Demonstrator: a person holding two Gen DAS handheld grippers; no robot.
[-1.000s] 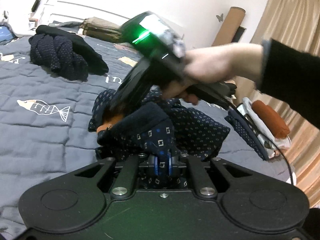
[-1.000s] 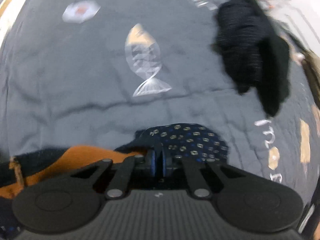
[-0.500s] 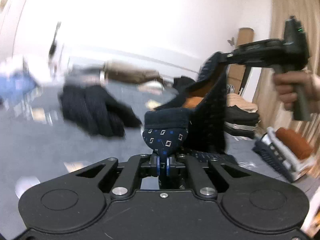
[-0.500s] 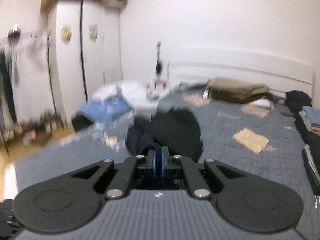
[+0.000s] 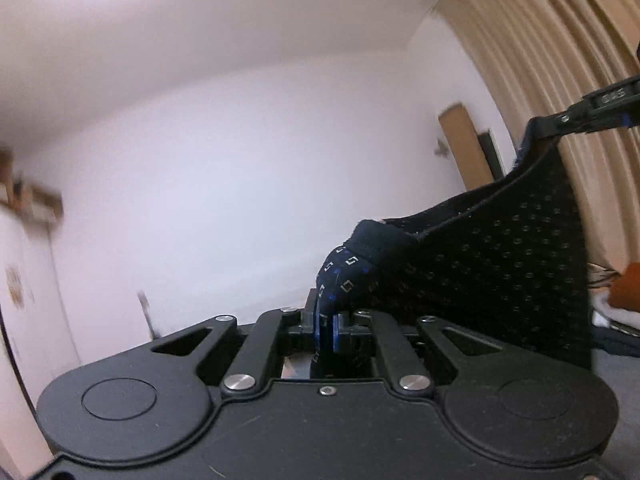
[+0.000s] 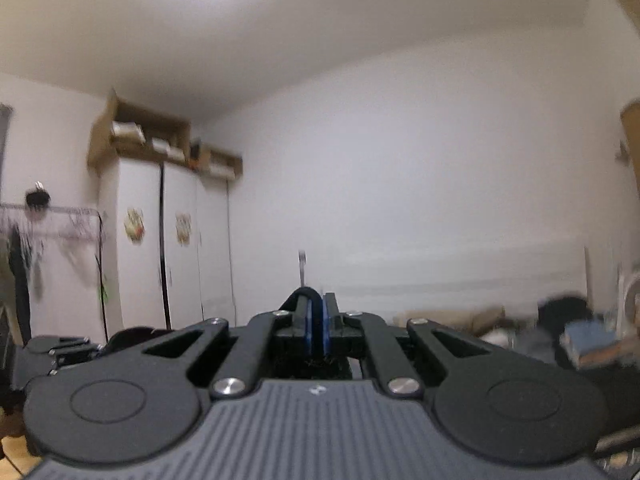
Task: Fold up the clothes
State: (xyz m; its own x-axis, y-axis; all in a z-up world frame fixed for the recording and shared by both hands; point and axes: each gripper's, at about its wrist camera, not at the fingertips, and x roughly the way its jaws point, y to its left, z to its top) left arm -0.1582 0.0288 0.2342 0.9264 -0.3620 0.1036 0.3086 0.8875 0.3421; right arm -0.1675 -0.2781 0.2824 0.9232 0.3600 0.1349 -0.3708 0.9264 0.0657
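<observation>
Since both grippers hold the navy patterned garment (image 5: 500,272) up in the air, left gripper (image 5: 328,330) and right gripper (image 6: 316,328) each pinched on its edge, it hangs soft and floppy (corners look the best grab).

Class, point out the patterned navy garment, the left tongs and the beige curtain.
Patterned navy garment (image 5: 500,272), left wrist view, on its hanging panel.
Left tongs (image 5: 328,322), left wrist view, between the fingertips.
Beige curtain (image 5: 552,40), left wrist view, on its upper pleats.
</observation>
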